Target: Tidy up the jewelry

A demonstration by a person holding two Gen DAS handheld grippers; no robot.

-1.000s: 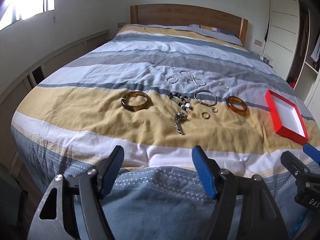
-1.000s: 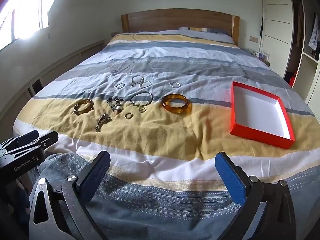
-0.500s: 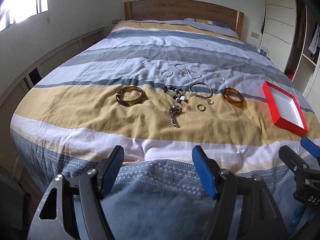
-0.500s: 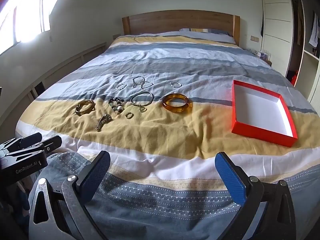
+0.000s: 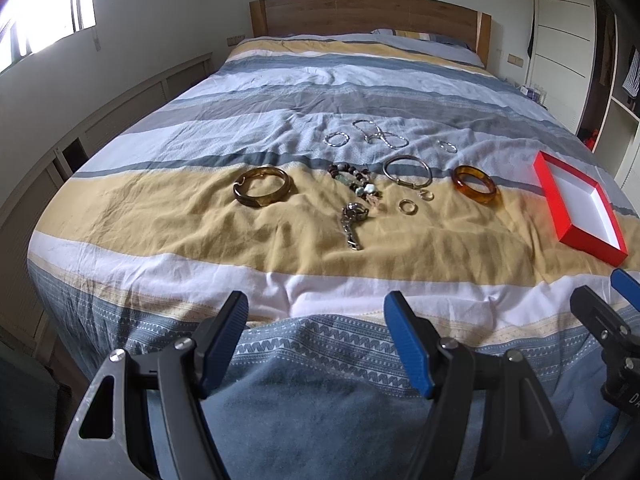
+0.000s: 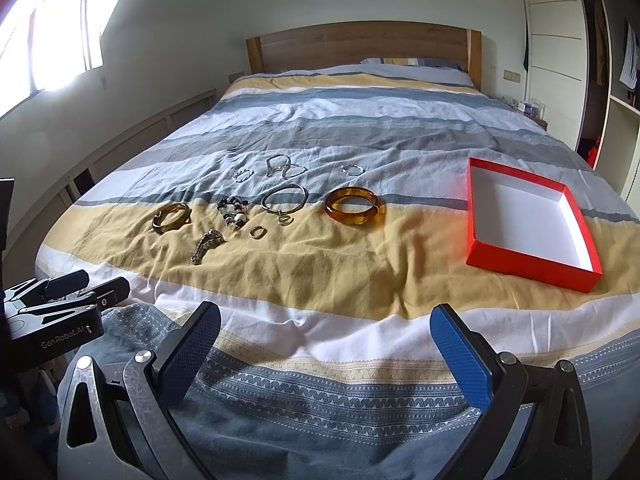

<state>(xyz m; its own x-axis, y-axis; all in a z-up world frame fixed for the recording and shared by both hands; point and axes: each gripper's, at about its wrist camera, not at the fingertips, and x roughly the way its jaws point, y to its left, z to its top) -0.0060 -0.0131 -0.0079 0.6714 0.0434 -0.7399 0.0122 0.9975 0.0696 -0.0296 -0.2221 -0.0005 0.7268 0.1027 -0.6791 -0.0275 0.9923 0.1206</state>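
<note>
Jewelry lies on the striped bedspread: a dark amber bangle (image 5: 262,191) at left, a bead bracelet (image 5: 354,181), a metal watch chain (image 5: 353,220), a small ring (image 5: 408,206), a silver bangle (image 5: 407,169), an orange amber bangle (image 5: 475,189) and thin silver hoops (image 5: 378,136) behind. An empty red box (image 6: 528,222) with a white inside sits on the right. My left gripper (image 5: 316,320) is open and empty at the bed's foot. My right gripper (image 6: 326,332) is open and empty, wider apart.
The wooden headboard (image 6: 362,46) and a pillow (image 6: 416,68) stand at the far end. A low wall panel (image 5: 120,108) runs along the left, white wardrobes (image 6: 554,40) on the right. Each gripper shows at the edge of the other's view.
Both grippers have pulled back slightly and tilted, so the bed sits a little lower and farther in view. The jewelry and box have not moved.
</note>
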